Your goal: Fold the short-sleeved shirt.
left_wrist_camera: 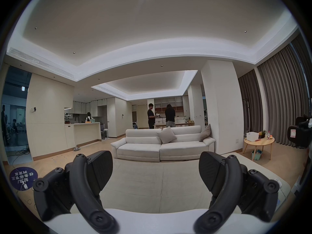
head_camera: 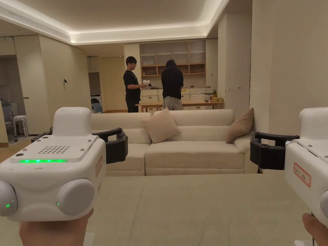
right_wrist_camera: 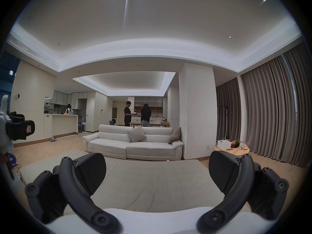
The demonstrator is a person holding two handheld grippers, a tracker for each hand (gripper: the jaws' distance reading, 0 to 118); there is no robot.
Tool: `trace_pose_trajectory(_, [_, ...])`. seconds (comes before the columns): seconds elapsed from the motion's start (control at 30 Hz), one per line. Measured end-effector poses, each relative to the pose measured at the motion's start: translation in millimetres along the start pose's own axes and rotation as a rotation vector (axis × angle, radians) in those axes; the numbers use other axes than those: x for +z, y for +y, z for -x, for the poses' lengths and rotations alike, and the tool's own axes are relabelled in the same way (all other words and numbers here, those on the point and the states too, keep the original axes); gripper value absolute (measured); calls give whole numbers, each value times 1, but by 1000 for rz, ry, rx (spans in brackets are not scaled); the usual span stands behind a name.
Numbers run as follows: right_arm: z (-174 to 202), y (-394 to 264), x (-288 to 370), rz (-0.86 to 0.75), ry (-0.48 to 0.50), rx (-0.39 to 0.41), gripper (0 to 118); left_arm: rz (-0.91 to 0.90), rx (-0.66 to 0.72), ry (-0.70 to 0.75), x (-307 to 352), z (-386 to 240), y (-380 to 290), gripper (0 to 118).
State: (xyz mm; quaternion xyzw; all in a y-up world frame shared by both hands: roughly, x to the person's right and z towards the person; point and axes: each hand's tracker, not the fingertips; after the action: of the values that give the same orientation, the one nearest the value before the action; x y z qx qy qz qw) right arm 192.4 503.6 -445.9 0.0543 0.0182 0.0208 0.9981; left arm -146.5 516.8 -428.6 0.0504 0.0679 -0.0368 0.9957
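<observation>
L tool: jaws wide apart, nothing btwn pads; held level above counter, pointing twd sofa. Green LEDs lit on housing in head view.
R tool: jaws wide apart too, nothing gripped; same height approx, also pointing twd sofa.
tool spacing: well apart, L at left edge and R at right edge of head view. Each visible at the edge of the other's gripper view.
L hand: under L tool body, gripping from below.
R hand: just a fingertip visible at bottom right corner, under R tool.
counter: wide flat surface w/ beige cloth, light creases and fold lines; runs from under both tools out to near the sofa front.
shirt: location can't tell from these views.
sofa: cream, 2-seat, straight ahead past counter's far edge, facing cam.
cushions: light one tilted at sofa centre against backrest; brown one leaning at sofa's right end, next to the pillar.
people: two in dark tops standing behind sofa at a wooden table. One side-on holding smth white, other back to cam. Third person at kitchen island, far left.
side table: round, wood, right of pillar; white bin, fruit and bottles on top, green basket underneath.
curtains: grey, closed, along right wall.
</observation>
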Motion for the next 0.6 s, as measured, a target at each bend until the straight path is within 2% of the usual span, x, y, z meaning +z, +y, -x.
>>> trace_pose_trajectory(0.6, [1,0,3,0,-16,4,118,12,-6,3,2,1,0,104])
